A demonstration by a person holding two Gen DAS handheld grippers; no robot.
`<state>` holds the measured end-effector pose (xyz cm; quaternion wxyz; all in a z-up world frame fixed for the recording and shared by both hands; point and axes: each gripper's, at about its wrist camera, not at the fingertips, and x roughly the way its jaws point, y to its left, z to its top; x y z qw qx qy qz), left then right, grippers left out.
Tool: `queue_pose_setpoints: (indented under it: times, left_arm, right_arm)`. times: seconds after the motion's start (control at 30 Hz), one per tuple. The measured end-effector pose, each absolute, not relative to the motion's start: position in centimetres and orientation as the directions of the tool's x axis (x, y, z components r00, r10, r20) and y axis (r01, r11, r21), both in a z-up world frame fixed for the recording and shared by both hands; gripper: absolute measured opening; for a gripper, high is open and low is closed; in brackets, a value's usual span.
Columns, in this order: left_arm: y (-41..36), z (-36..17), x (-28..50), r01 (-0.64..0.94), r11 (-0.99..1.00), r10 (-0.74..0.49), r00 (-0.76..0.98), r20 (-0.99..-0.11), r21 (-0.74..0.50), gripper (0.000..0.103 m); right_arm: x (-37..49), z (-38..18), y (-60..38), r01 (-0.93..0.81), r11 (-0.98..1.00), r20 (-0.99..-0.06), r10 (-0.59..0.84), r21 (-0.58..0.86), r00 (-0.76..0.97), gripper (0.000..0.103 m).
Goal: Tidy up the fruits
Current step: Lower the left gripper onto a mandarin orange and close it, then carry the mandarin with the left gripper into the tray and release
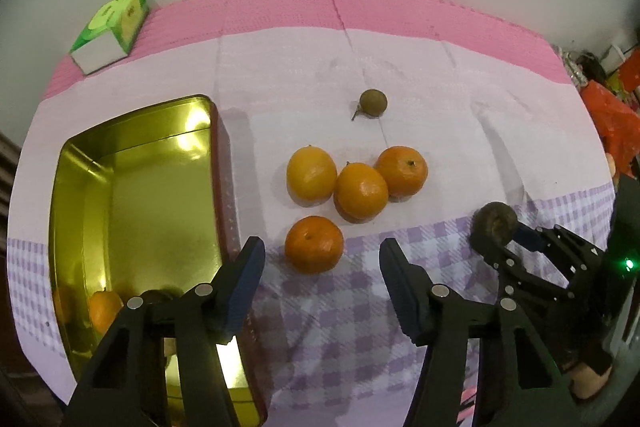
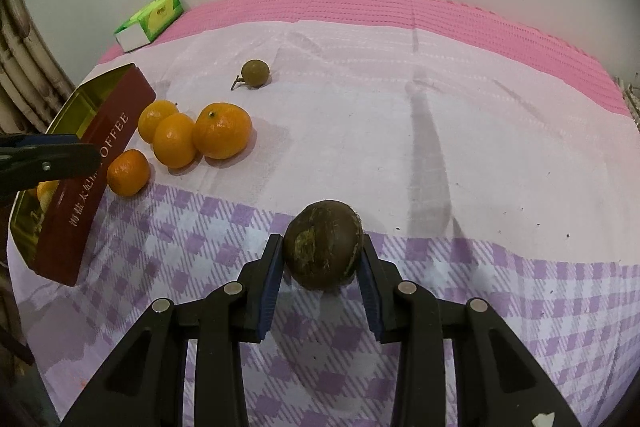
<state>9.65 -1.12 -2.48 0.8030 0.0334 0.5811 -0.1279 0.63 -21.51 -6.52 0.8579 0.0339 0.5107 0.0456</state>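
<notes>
Right gripper [image 2: 322, 259] is where we clench the brown fruit [image 2: 323, 245], with the tin [image 2: 86, 179] well off to its left beyond the oranges [image 2: 222, 136], while our left gripper [image 1: 322, 263], released and empty, sits just beside that tin.

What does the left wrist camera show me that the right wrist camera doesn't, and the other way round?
Only the left wrist view shows the gold inside of the tin, with an orange and a dark fruit partly hidden behind the open left gripper.

Only the right wrist view shows the tin's red outer wall with lettering and, close up, the right gripper shut on the brown fruit.

Both show four loose oranges, the small brown fruit farther back, the green box and the checked cloth.
</notes>
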Motion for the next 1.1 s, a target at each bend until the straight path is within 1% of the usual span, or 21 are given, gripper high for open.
queue_pose_setpoints:
  times: [0.13,0.3,0.63,0.77,1.1]
  left_arm:
    - [-1.7,-3.3,10.6,0.247,0.963,-0.166,0.252,-0.953,-0.103,0.056]
    - [-2.0,-4.5,11.5,0.235,0.968,-0.137,0.206,-0.969,-0.087,0.053]
    - [-2.4,-5.9,12.1,0.234,0.97,-0.111,0.181,-0.977,-0.067,0.051]
    - [-2.5,-6.1,12.2,0.229,0.971,-0.107,0.18,-0.978,-0.064,0.041]
    - [-1.9,-5.9,11.8,0.226,0.971,-0.121,0.189,-0.975,-0.077,0.04]
  right_arm:
    - [0.6,-6.5,-21.6,-0.043,0.993,-0.873,0.117,0.11,0.473,0.034]
    - [0.6,-6.4,-21.6,-0.042,0.992,-0.874,0.122,0.116,0.471,0.034]
    - [0.7,-6.4,-21.6,-0.04,0.992,-0.873,0.127,0.123,0.471,0.034]
    - [0.7,-6.5,-21.6,-0.039,0.992,-0.873,0.128,0.124,0.47,0.034]
    - [0.7,-6.5,-21.7,-0.04,0.992,-0.874,0.128,0.123,0.469,0.034]
